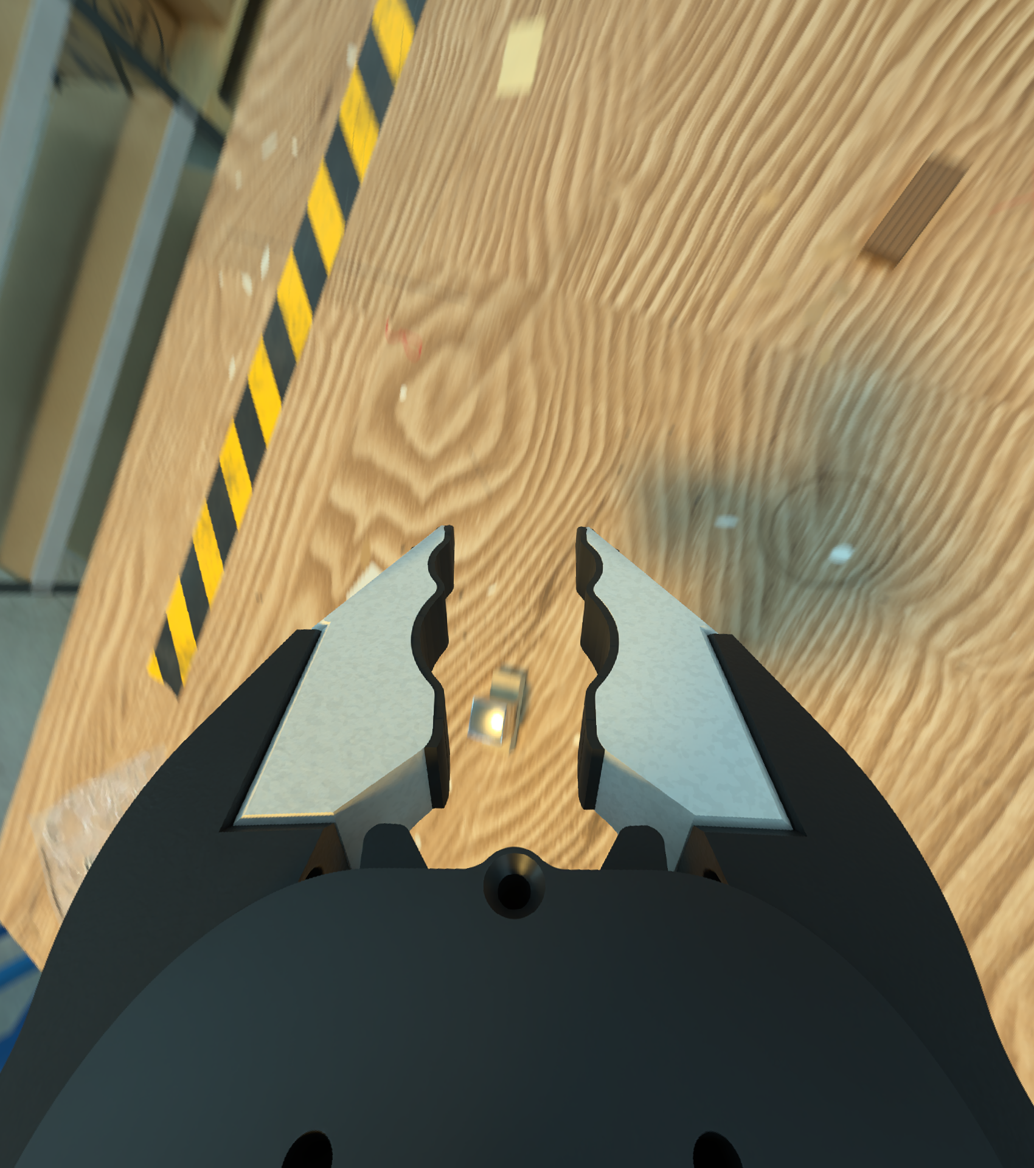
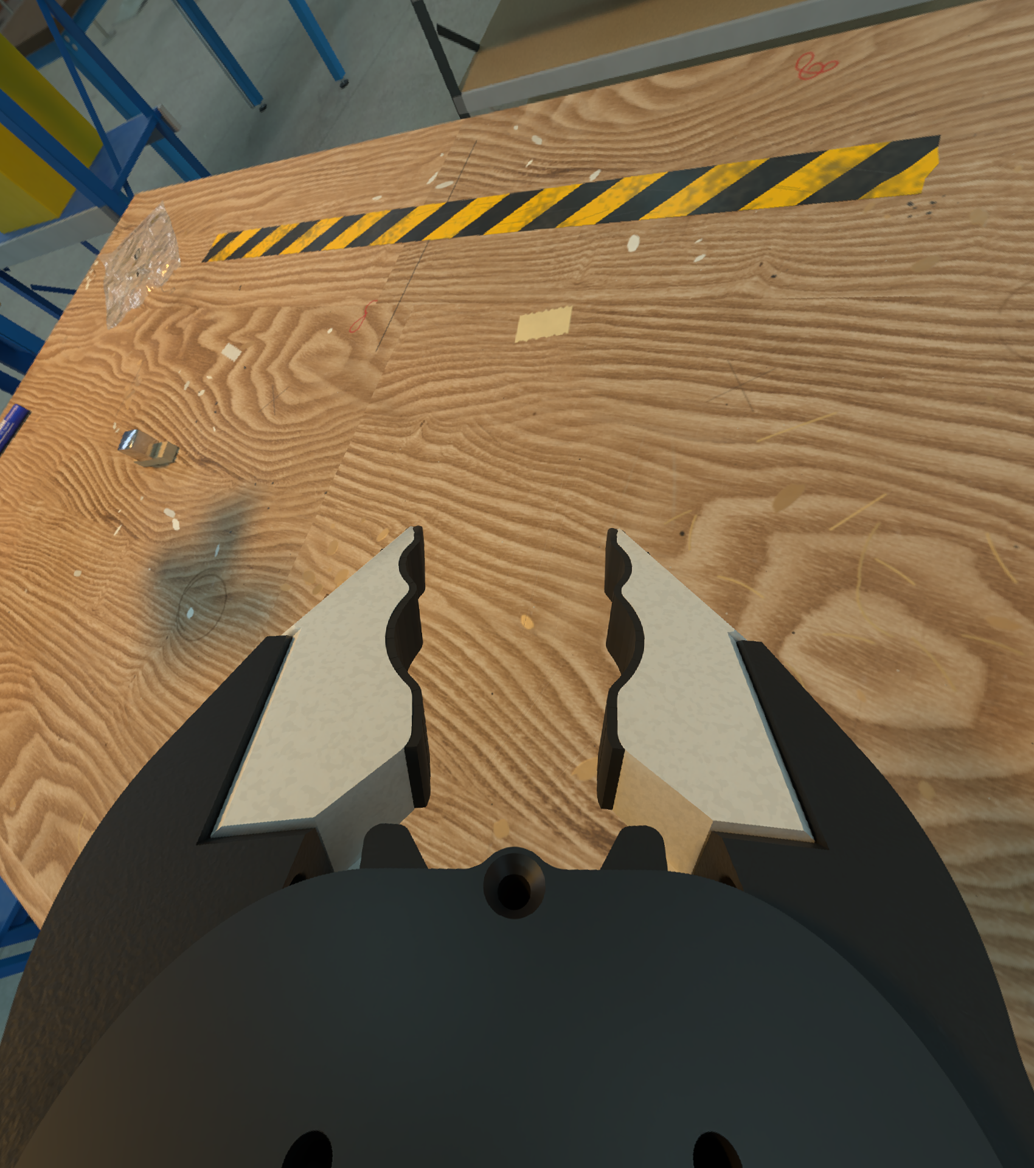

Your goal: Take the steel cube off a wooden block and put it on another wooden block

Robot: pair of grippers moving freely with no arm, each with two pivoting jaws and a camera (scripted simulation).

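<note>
Left gripper hovers, jaws apart, above the steel cube.

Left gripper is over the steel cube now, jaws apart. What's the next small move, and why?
Probably ease the left gripper straight down. Its jaws are open and empty, and the steel cube sits between them in the left wrist view, apparently farther down, on its wooden block. Close only once the fingers flank the cube.

Striped tape along table
</note>
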